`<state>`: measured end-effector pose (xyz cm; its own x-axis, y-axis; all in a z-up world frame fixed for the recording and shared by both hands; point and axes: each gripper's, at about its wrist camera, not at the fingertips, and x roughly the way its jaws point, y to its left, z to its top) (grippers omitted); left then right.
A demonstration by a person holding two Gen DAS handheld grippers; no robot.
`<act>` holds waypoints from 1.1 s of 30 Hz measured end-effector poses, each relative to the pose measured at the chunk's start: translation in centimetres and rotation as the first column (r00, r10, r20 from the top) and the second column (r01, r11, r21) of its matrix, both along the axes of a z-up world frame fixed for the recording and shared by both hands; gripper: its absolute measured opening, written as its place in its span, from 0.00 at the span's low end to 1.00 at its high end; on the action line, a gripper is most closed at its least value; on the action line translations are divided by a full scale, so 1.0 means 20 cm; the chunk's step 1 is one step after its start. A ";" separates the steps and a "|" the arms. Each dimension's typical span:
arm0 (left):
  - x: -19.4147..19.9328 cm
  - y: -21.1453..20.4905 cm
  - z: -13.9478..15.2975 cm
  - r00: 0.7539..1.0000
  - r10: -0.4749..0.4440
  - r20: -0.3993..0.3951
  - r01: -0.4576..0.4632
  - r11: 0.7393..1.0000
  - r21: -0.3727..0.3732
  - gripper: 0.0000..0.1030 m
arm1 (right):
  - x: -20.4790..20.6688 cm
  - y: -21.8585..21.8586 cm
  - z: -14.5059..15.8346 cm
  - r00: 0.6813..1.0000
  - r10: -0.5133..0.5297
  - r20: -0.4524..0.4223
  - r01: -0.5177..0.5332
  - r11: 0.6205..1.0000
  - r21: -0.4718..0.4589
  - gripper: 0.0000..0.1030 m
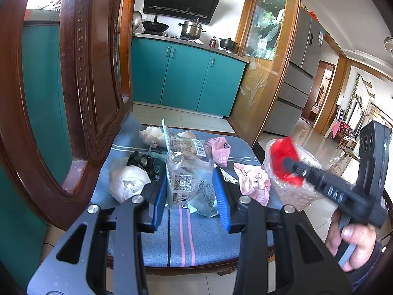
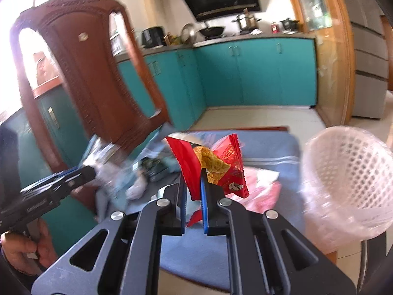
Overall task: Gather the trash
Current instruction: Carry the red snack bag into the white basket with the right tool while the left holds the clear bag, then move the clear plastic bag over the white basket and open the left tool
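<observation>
While the right claw (image 2: pixel 194 194) clamps a red wrapper (image 2: pixel 221 167), the lined basket (image 2: pixel 348 172) beside it shows nothing inside.

Glossy red foil wrapper (image 2: pixel 221 169), crinkly clear plastic packet (image 1: pixel 189 172), soft striped cloth cushion (image 1: pixel 181 236), polished carved wooden chair back (image 1: pixel 93 86), white plastic mesh basket (image 2: pixel 348 179).

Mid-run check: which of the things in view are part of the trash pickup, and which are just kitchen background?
Job: clear wrapper in left gripper; red snack packet in right gripper; pink wrappers; tissues; lined basket.
Background: chair; pots; fridge.
</observation>
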<state>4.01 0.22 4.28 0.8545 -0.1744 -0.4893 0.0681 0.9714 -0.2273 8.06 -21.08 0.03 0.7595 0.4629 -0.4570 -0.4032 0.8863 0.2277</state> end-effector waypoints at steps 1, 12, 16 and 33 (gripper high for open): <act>0.00 0.00 0.00 1.000 0.000 0.000 0.000 1.000 -0.001 0.36 | 0.01 -0.06 0.02 0.999 -0.044 0.018 0.044 0.999 0.004 0.10; -0.01 0.00 0.00 1.000 -0.004 -0.001 0.004 1.000 -0.002 0.36 | 0.23 -0.74 -0.09 0.873 -0.481 -0.083 0.485 0.874 0.034 0.48; -0.01 -0.01 0.00 1.000 -0.005 0.001 0.005 1.000 0.001 0.36 | 0.14 -0.83 -0.05 0.814 -0.578 -0.057 0.580 0.804 0.131 0.88; 0.02 -0.04 -0.02 1.000 -0.006 -0.016 0.007 1.000 0.019 0.36 | -0.02 -0.37 0.07 0.878 -0.454 0.151 0.449 0.891 0.065 0.91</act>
<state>4.33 -0.51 3.93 0.8453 -0.1704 -0.5065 0.0708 0.9751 -0.2100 7.75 -28.53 1.37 0.9499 0.0631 -0.3060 0.0064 0.9752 0.2211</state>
